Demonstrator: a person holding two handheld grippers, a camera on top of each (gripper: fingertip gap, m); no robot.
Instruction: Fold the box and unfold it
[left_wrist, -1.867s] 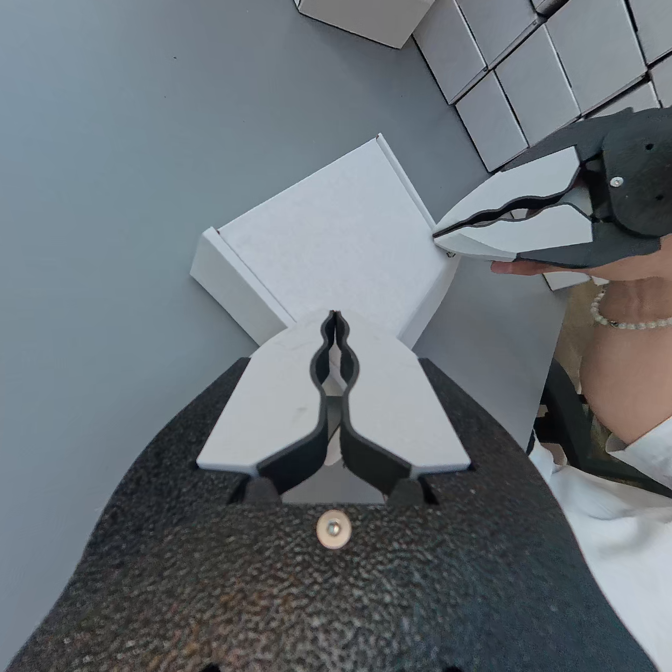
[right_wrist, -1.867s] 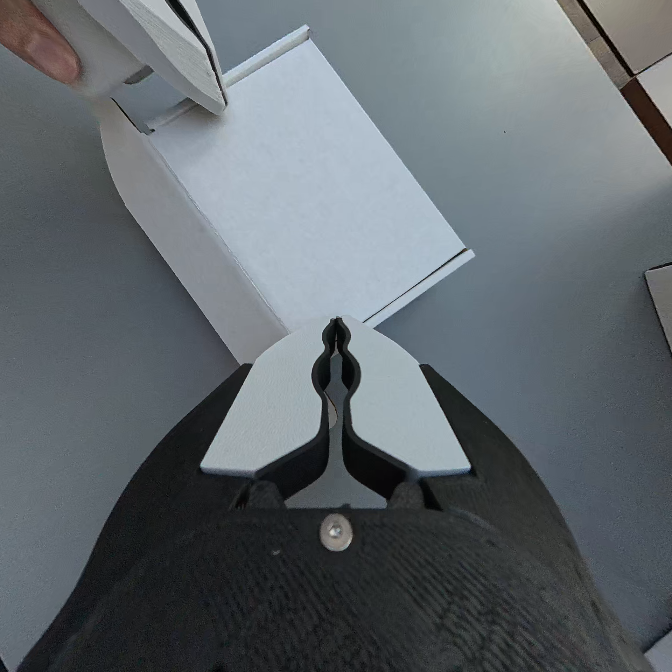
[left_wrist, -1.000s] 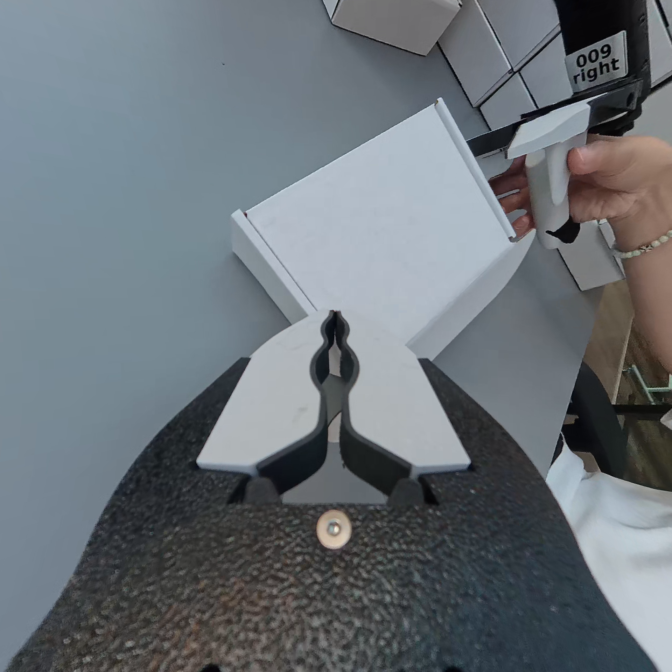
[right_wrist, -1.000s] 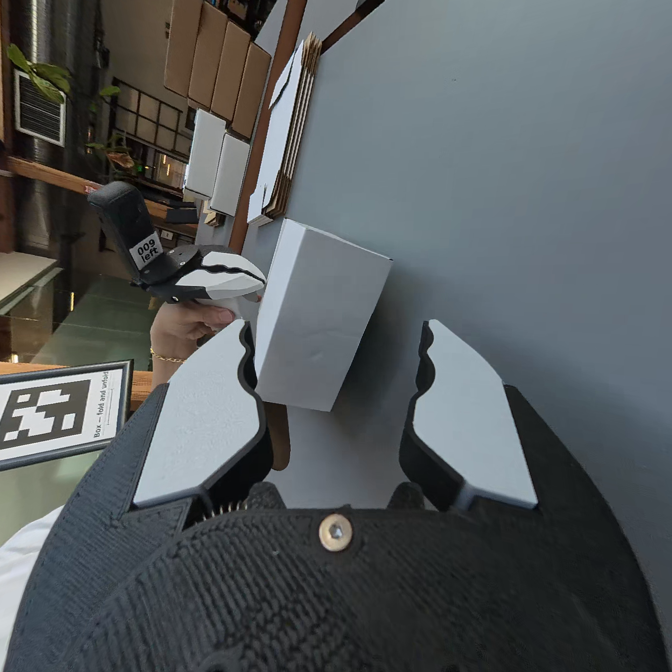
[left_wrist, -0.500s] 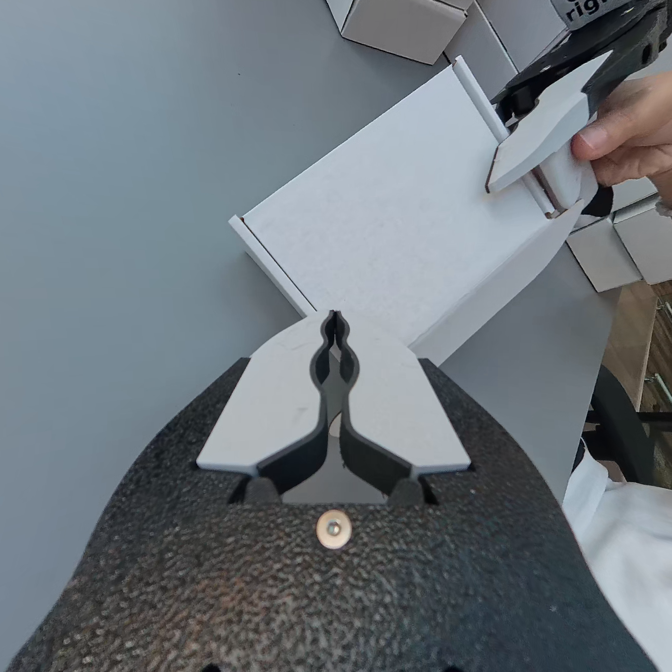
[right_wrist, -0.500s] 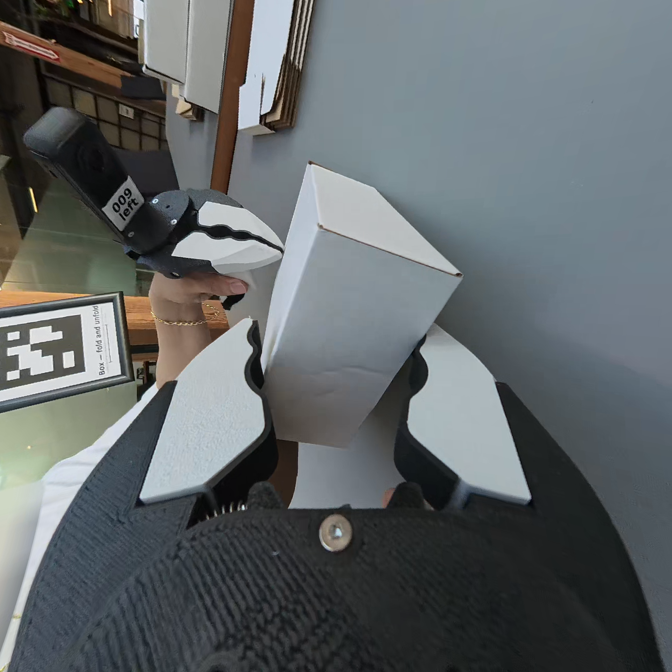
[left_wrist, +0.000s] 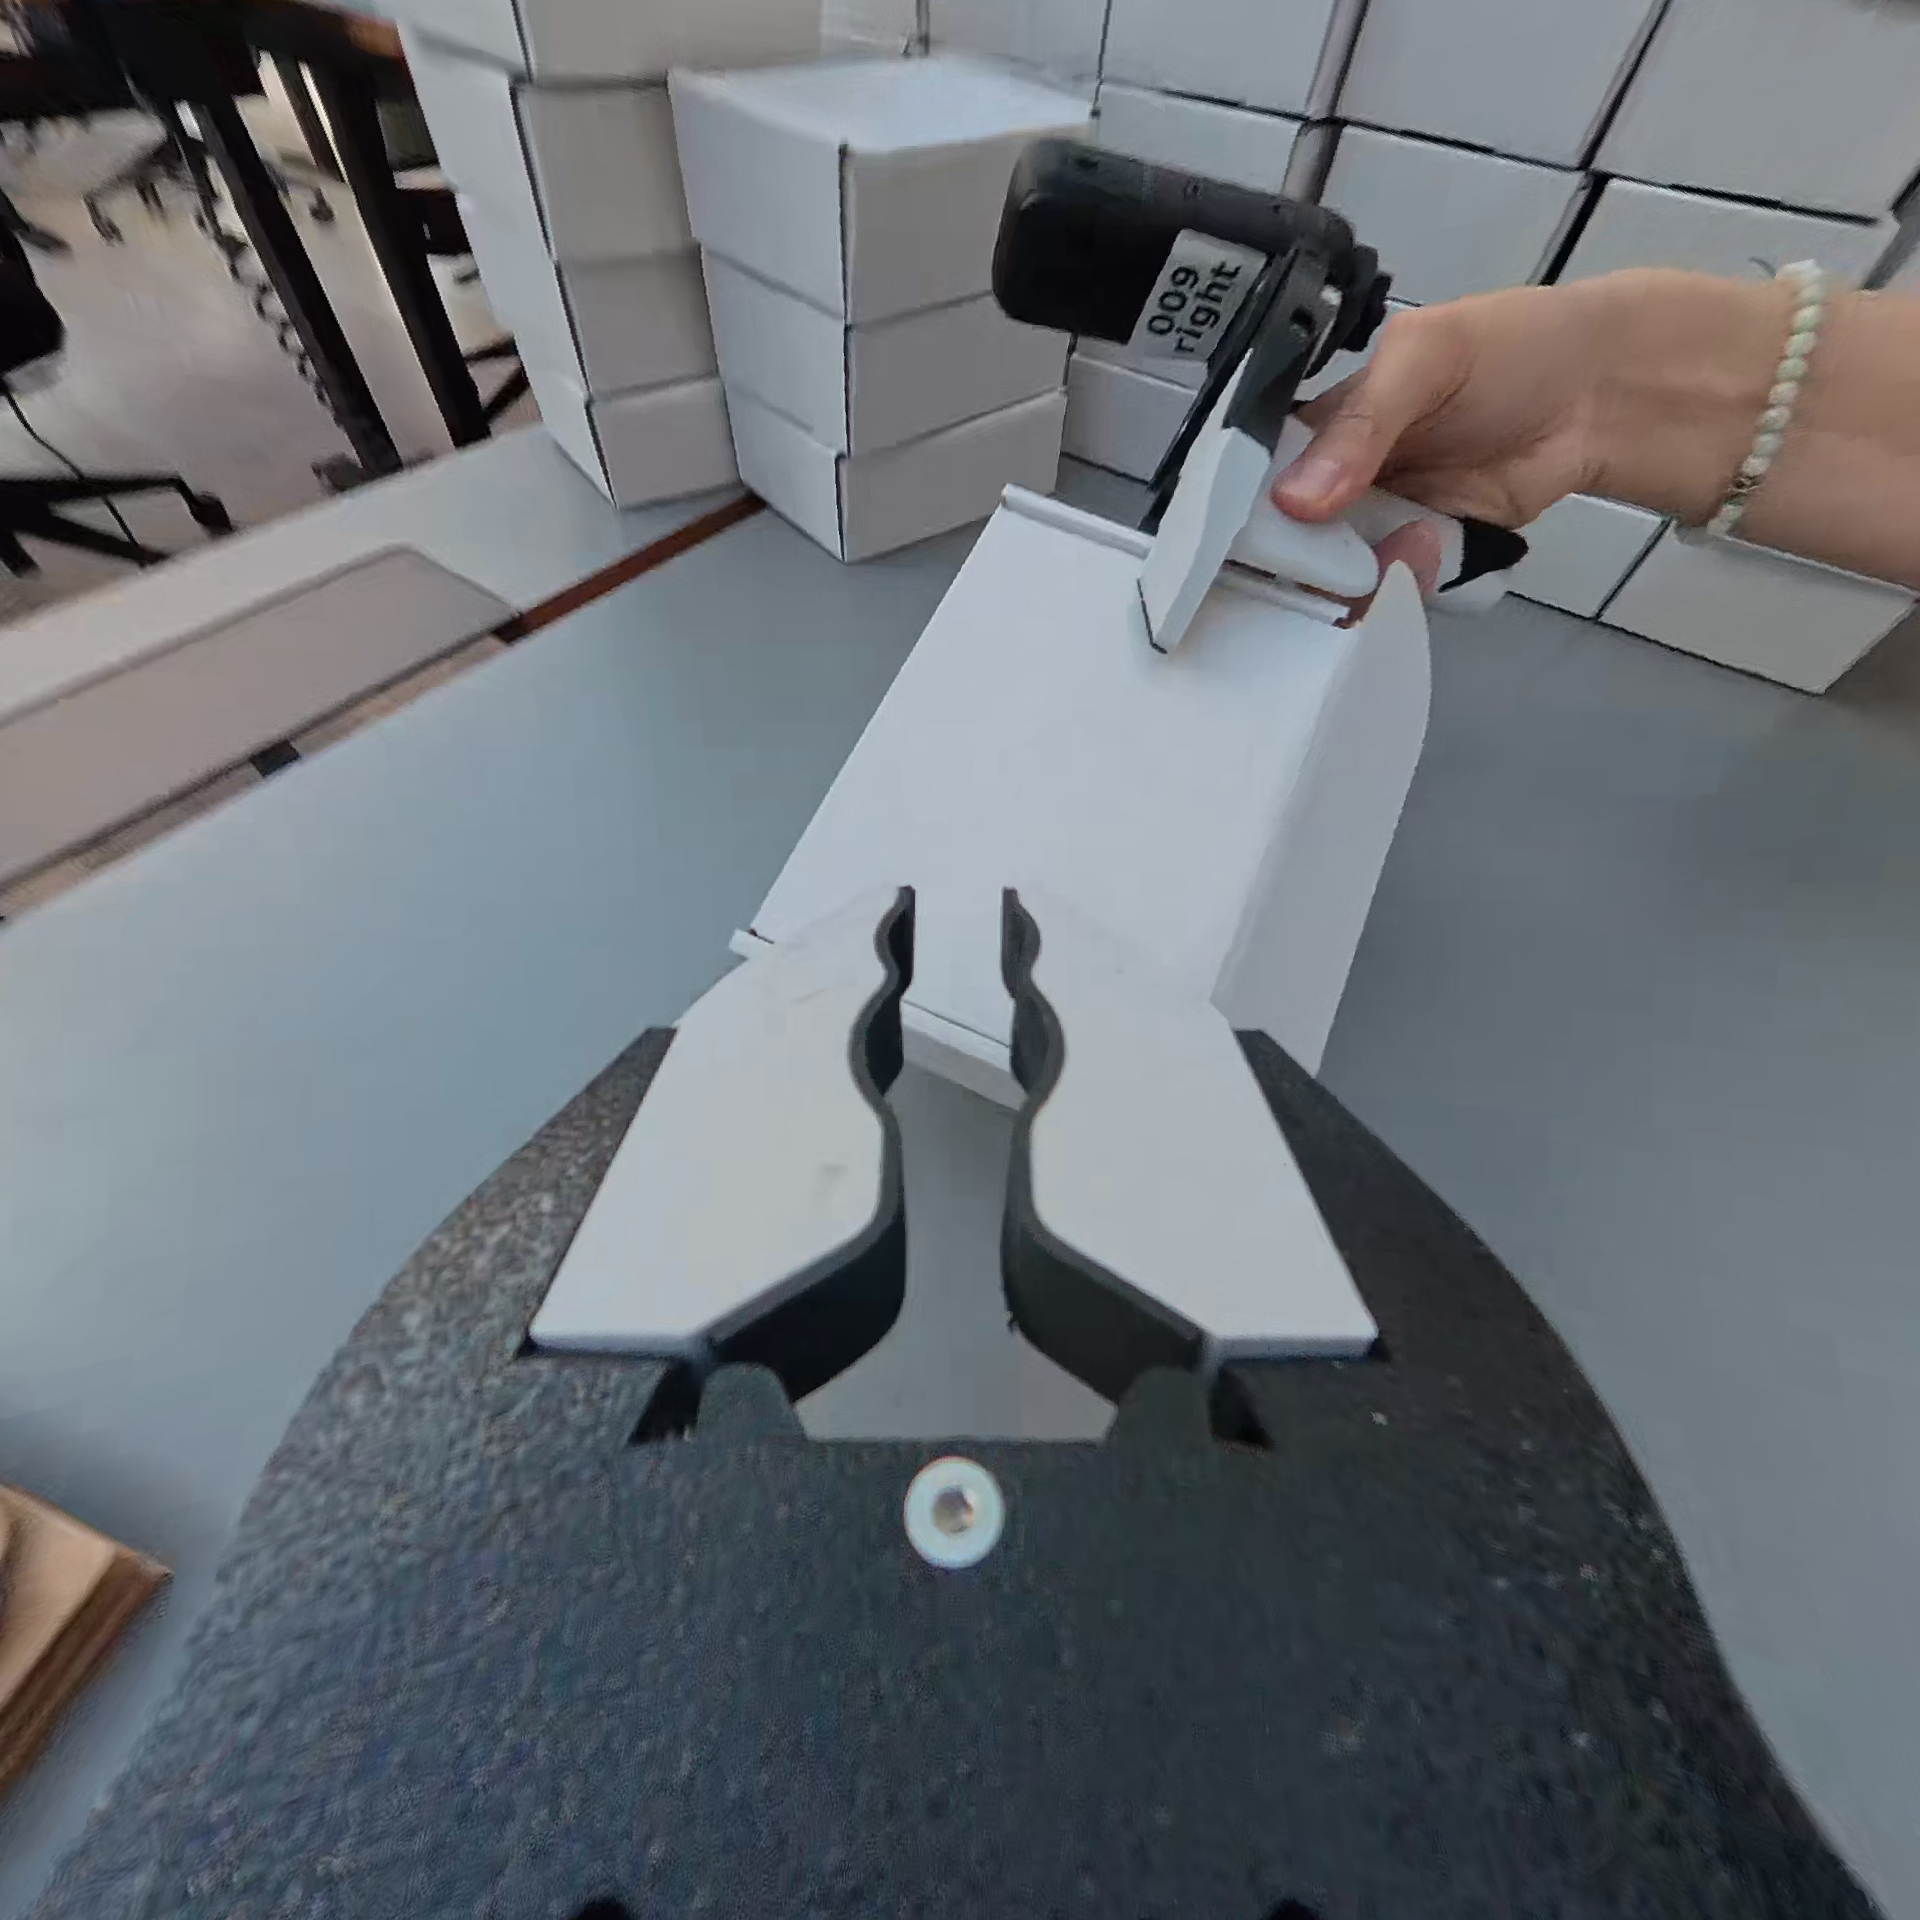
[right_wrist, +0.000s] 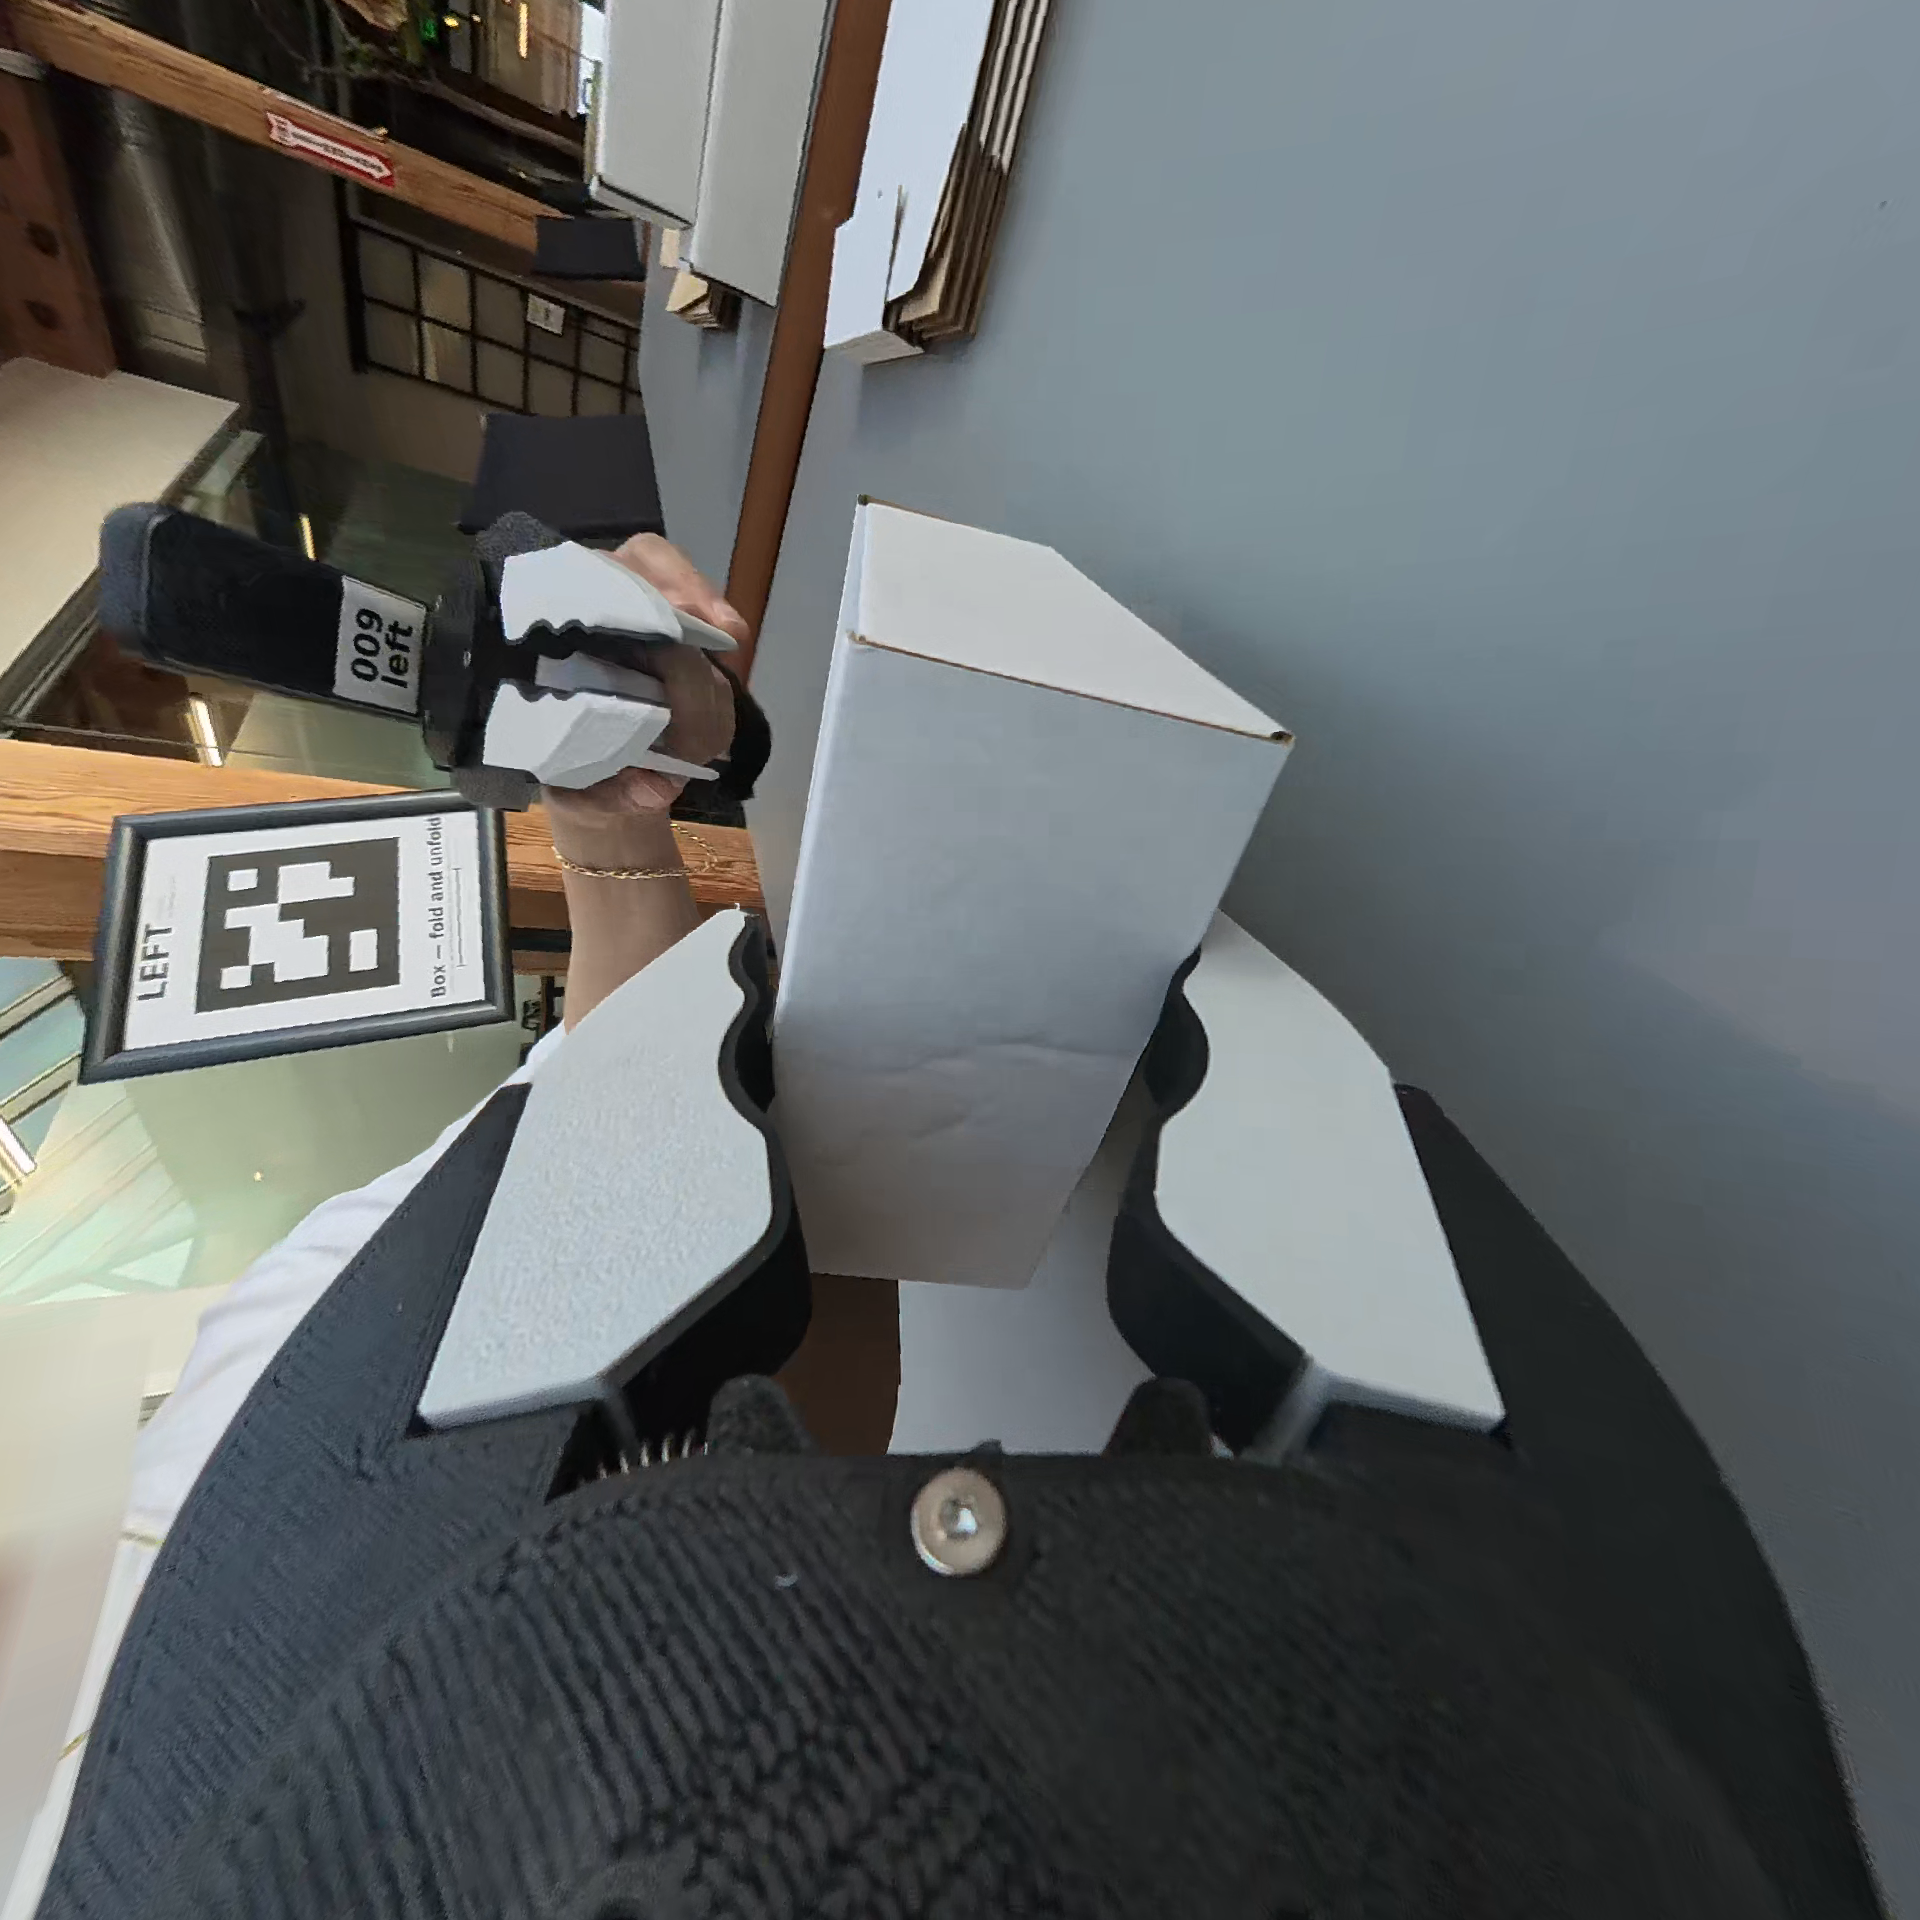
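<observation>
A white folded cardboard box (left_wrist: 1091, 769) is tilted, its far end raised off the grey table (left_wrist: 364, 935). My right gripper (left_wrist: 1184, 603) clamps that far end, one finger on the top face and the other hidden underneath. In the right wrist view the box (right_wrist: 997, 883) sits between both fingers of my right gripper (right_wrist: 971, 945), which touch its sides. My left gripper (left_wrist: 956, 909) is open by a narrow gap at the box's near low end, holding nothing. In the right wrist view the left gripper (right_wrist: 717, 707) is apart from the box, to its left.
Stacks of white folded boxes (left_wrist: 883, 312) line the table's back and right. A pile of flat cardboard blanks (right_wrist: 935, 208) lies at the table edge. A framed marker sign (right_wrist: 301, 935) stands beyond the person's arm. Brown cardboard (left_wrist: 52, 1621) lies near left.
My right gripper opened, swung round to the box's end and closed on it, raising that end. My left gripper went from shut to slightly open and tilted up.
</observation>
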